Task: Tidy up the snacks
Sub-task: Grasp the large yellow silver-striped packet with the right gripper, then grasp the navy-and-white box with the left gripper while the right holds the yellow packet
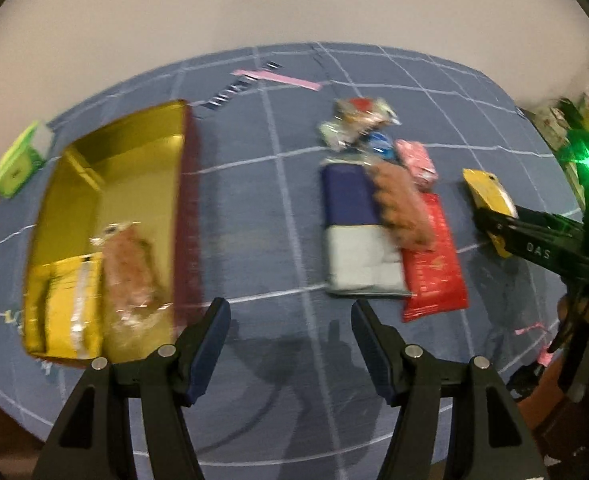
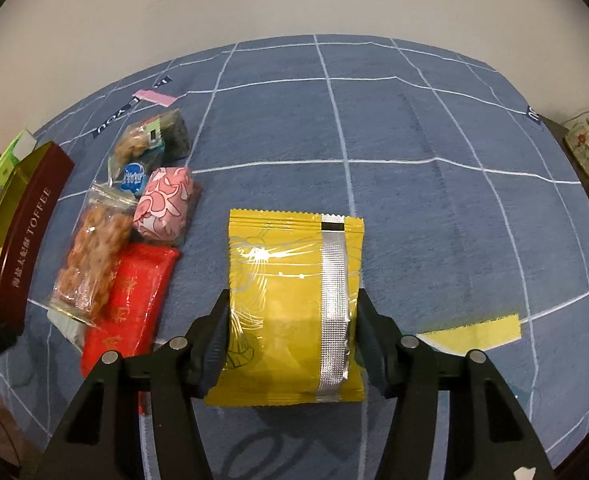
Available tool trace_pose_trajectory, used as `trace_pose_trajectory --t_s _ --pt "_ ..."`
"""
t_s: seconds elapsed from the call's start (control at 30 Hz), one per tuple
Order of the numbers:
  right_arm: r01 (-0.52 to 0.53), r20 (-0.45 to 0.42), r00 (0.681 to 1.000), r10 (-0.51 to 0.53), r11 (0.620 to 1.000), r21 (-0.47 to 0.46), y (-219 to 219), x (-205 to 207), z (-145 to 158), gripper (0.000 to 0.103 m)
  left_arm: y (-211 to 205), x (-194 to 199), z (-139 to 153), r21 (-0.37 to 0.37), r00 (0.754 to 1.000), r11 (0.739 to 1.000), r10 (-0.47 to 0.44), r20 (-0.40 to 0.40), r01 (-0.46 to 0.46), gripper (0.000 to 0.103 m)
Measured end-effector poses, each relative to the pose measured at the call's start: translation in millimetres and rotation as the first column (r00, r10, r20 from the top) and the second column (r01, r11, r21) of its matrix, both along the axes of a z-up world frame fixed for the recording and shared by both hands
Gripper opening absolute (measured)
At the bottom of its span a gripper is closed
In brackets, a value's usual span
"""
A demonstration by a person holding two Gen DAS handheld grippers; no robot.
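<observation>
Right gripper (image 2: 290, 344) is clamping the yellow packet (image 2: 294, 300); left gripper (image 1: 290, 344) is hanging open, empty; two snacks are lying in the tin (image 1: 106, 168); the pile (image 1: 378, 216) is waiting.

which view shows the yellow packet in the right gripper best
The right wrist view: the yellow packet fills the middle, sharp, between the right gripper pads. The left wrist view shows only its far end, small and blurred, sticking out past the gripper.
</observation>
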State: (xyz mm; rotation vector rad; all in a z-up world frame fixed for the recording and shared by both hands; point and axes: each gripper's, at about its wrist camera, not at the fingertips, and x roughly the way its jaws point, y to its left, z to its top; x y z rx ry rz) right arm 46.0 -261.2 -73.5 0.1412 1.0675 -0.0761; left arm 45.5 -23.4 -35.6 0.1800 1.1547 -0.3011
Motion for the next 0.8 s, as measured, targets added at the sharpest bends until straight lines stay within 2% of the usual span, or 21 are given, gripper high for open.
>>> trace_pose_trajectory --t_s 0.07,0.27,0.53,0.6,0.7,0.8 --pt "-0.003 0.004 1.000 0.003 1.000 0.005 -1.4 -0.5 0.2 0.054 -10.4 3.5 -5.4 -0.025 0.999 0.999 -0.041 -0.028 0.041 0.064" --pt "-0.011 0.017 1.000 0.010 1.000 0.006 -2.7 -2.8 -0.4 0.054 -35.6 13.6 -21.7 0.005 0.993 0.994 -0.108 -0.043 0.108 0.064" --pt "0.000 0.021 1.000 -0.001 0.999 0.050 -8.5 -3.2 0.0 0.055 -51.9 27.5 -32.4 -0.018 0.989 0.992 -0.129 -0.075 0.128 0.064" --pt "-0.002 0.023 1.000 0.001 0.999 0.051 -8.9 -3.4 -0.4 0.055 -52.8 30.3 -33.1 -0.027 0.989 0.993 -0.118 -0.087 0.116 0.064" --pt "-0.004 0.027 1.000 0.002 0.999 0.053 -9.6 -4.5 -0.9 0.055 -58.5 33.3 -36.6 0.002 0.991 0.993 -0.114 -0.075 0.114 0.064" --pt "-0.004 0.029 1.000 0.003 0.999 0.051 -9.5 -4.7 -1.0 0.055 -57.8 40.0 -44.0 -0.027 0.990 0.996 -0.093 -0.105 0.090 0.064"
